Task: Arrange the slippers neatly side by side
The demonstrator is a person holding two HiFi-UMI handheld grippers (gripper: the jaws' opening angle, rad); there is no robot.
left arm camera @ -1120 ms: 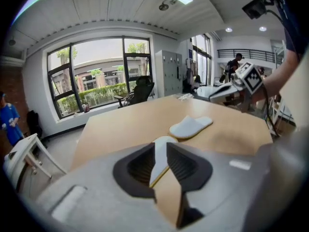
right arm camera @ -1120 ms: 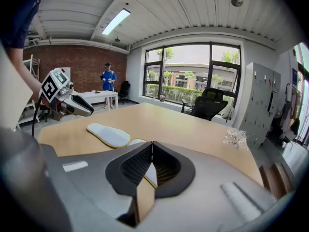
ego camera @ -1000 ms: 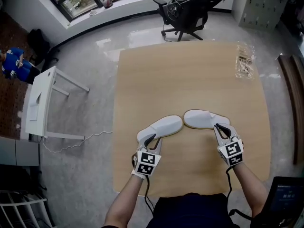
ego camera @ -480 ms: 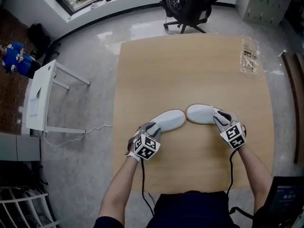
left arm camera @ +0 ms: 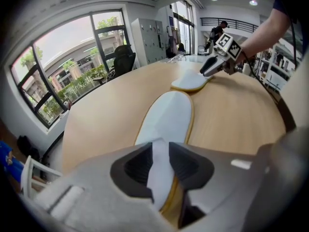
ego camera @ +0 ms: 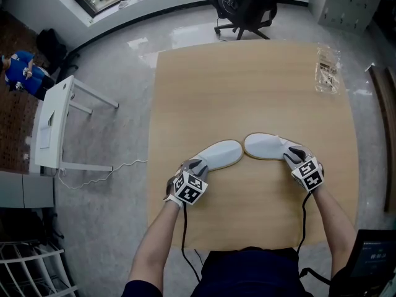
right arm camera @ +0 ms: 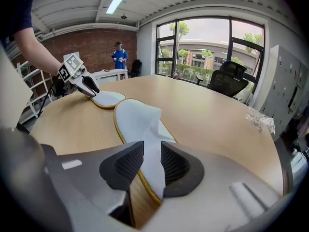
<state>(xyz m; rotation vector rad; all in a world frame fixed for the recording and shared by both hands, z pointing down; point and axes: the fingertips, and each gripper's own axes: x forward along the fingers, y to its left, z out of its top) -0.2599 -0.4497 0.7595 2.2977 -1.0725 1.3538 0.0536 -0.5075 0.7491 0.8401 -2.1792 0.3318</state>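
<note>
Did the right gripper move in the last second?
Yes: the right gripper moved away from the table's near edge onto the right slipper; its jaws, just opened, now pinch it.

Clear plastic packet (ego camera: 327,70) lies at worktop (ego camera: 247,85) far right corner; black office chair (ego camera: 246,6) beyond; white side table (ego camera: 52,129) left.

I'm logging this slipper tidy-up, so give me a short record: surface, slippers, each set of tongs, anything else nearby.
surface: wooden table
slippers: left slipper and right slipper, white, lying end to end, heel ends close together, not side by side
left tongs: jaws just been closing, pads pressing left slipper between them
right tongs: jaws just been opening, right slipper's upper between pads, touching both
other: plastic bag at table's far right corner; office chair beyond
</note>
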